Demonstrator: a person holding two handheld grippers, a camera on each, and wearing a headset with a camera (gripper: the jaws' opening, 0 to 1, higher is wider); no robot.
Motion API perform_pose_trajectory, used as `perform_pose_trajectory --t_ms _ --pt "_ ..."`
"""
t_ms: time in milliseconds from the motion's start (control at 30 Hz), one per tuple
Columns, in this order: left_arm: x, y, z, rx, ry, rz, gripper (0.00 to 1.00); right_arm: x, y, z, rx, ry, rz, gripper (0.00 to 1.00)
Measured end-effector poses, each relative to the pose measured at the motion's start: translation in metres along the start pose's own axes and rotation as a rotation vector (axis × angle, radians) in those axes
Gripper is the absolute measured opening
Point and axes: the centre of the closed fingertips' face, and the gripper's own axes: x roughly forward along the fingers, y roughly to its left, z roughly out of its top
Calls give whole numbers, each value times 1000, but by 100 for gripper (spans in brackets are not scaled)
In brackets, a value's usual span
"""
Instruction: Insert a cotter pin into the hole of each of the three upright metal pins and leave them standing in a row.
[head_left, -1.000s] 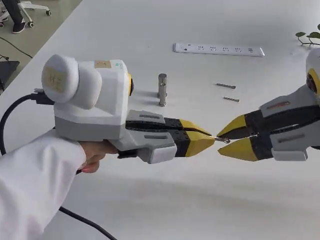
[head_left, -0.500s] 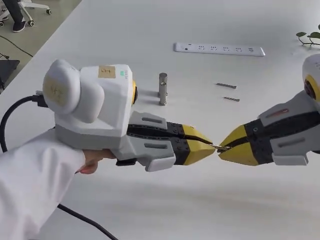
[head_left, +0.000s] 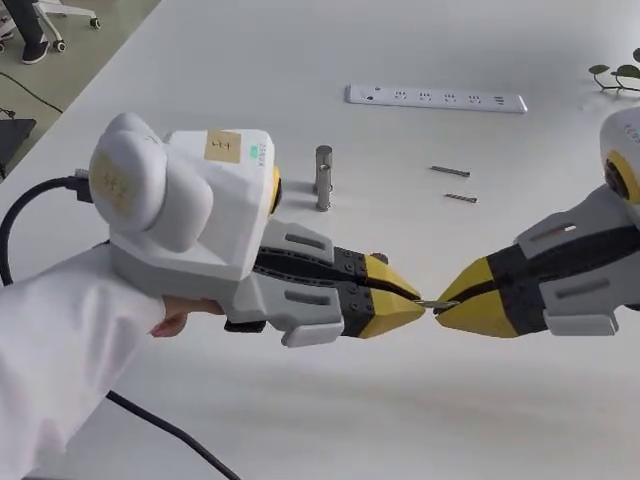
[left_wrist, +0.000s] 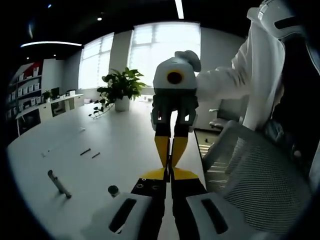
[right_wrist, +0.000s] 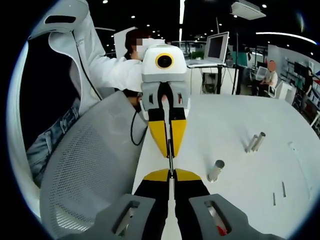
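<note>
My left gripper (head_left: 408, 303) and right gripper (head_left: 448, 302) meet tip to tip above the white table. Both are shut on one thin cotter pin (head_left: 435, 303), which bridges the small gap between them. In the right gripper view the cotter pin (right_wrist: 170, 159) runs straight from the left gripper's yellow tips into my own jaws. Two metal pins (head_left: 323, 178) stand close together further back on the table. The right gripper view shows this pair of metal pins (right_wrist: 254, 142) and a third metal pin (right_wrist: 216, 170) standing apart, nearer the grippers.
Two loose cotter pins (head_left: 451, 171) (head_left: 461, 198) lie right of the standing pins. A white power strip (head_left: 436, 99) lies at the far side and a plant (head_left: 615, 72) sits at the far right. A mesh chair (right_wrist: 90, 165) stands at the table's edge.
The right gripper's jaws, open around the cotter pin a second ago, have shut on it. Both grippers have sunk slightly in the view, tips still together.
</note>
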Motion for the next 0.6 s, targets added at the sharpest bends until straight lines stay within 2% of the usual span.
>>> perform_pose_trajectory --t_ms 133,367,433,500,600 --pt "0 2 0 14 3 7 1 0 -3 -1 -6 2 -16 0" --pt "1 9 -1 0 -1 35 2 -1 -9 -4 7 -17 -26 0" --pt "0 12 -2 -9 -4 47 6 -2 -12 -4 11 -23 -33 0" --pt "0 15 -2 -83 -17 64 11 -3 -16 -4 19 -29 -44 0" --pt "-2 21 -3 -62 -15 85 18 -7 -27 -6 32 -42 -80 0"
